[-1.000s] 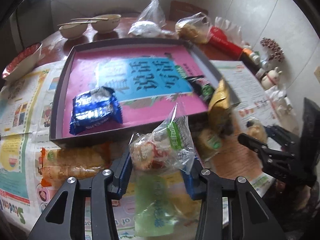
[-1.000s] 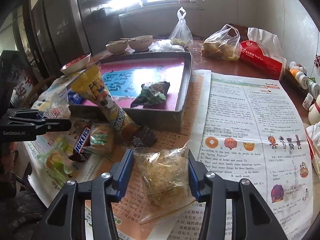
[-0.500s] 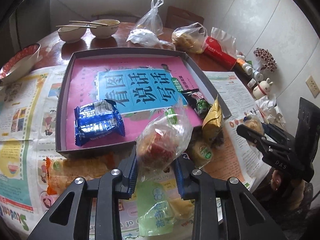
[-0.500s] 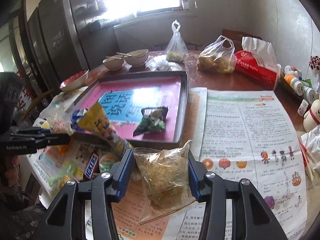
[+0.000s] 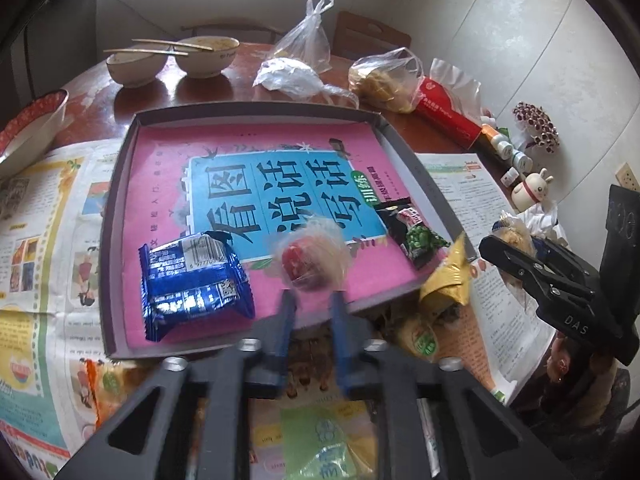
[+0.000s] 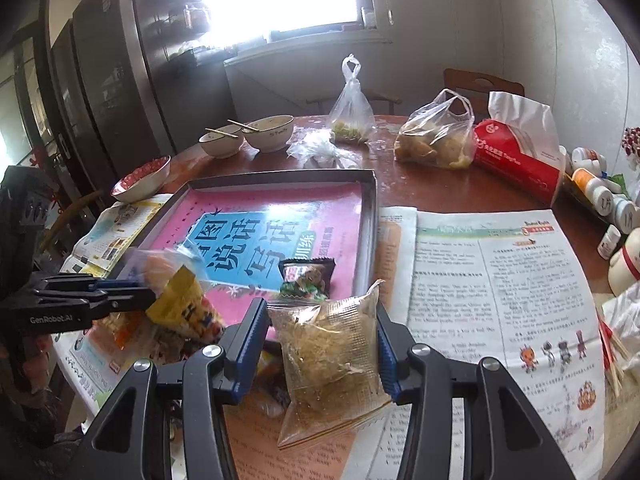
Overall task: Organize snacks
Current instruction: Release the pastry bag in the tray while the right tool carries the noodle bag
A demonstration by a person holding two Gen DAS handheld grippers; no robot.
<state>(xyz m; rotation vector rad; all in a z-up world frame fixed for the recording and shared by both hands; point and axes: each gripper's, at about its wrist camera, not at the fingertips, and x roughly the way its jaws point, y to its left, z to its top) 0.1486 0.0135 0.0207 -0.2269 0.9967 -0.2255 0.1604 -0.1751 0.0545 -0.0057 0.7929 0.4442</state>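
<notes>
A grey-rimmed tray (image 5: 120, 200) lined in pink holds a blue packet (image 5: 192, 276) and a green pea packet (image 5: 416, 232). My left gripper (image 5: 312, 296) is shut on the tail of a clear-wrapped red snack (image 5: 310, 256), which hangs over the tray's front part. My right gripper (image 6: 320, 308) is shut on a clear packet of yellow-brown shreds (image 6: 332, 344), held above the newspaper just off the tray's near right corner (image 6: 370, 232). A yellow packet (image 6: 180, 300) leans on the tray's front edge. The left gripper (image 6: 148, 292) shows at the left of the right wrist view.
Loose snacks lie on the newspaper before the tray, among them an orange packet (image 5: 100, 384) and a green one (image 5: 328, 448). Behind the tray stand two bowls with chopsticks (image 5: 168, 56), plastic bags (image 5: 304, 40) and a red tissue pack (image 5: 444, 116). Small bottles (image 6: 600, 188) line the right edge.
The left jaws closed on the red snack and carried it forward from the newspaper to over the tray. The right gripper rose with its packet and drew closer to the tray.
</notes>
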